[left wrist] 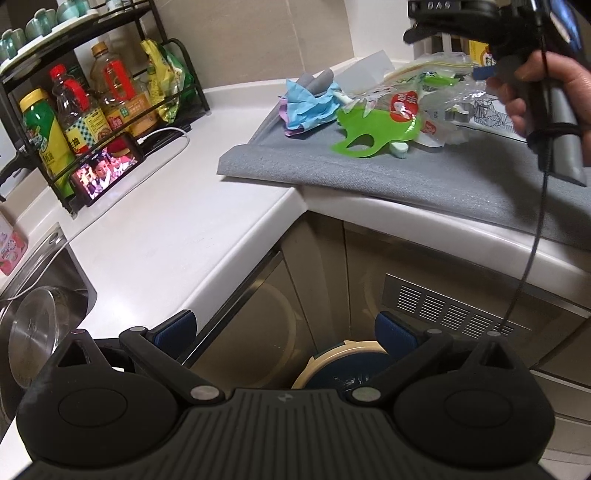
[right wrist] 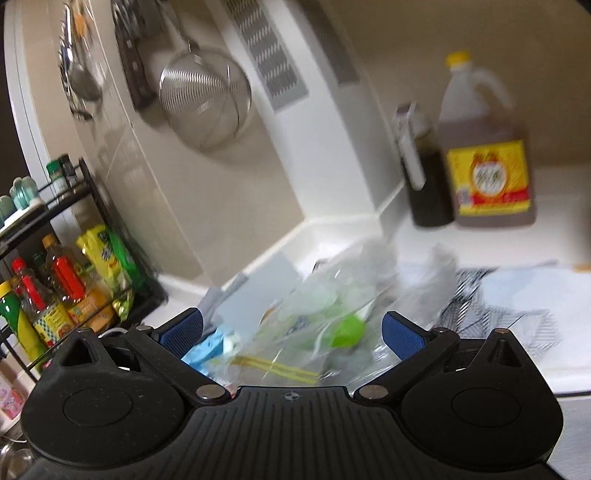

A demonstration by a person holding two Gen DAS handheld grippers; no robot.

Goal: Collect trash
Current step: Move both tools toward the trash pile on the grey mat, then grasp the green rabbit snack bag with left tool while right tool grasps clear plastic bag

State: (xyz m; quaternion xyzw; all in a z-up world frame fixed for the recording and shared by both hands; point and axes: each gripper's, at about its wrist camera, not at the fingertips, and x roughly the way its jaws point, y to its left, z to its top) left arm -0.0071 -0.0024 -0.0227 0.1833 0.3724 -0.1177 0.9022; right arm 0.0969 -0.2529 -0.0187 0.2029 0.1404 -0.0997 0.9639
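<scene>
On the grey mat (left wrist: 406, 173), left to right: crumpled blue paper (left wrist: 310, 105); green plastic cutout (left wrist: 373, 131), long axis across the mat; clear bags (left wrist: 436, 85), partly hidden. Left gripper (left wrist: 286, 330): fingers apart, empty, above a bin (left wrist: 332, 363). Right gripper (right wrist: 291, 328): fingers apart, empty, over blurred trash.

a white l-shaped countertop (left wrist: 177, 221) meets beige tiled walls (left wrist: 251, 33) above tan cabinet doors (left wrist: 258, 314).
</scene>
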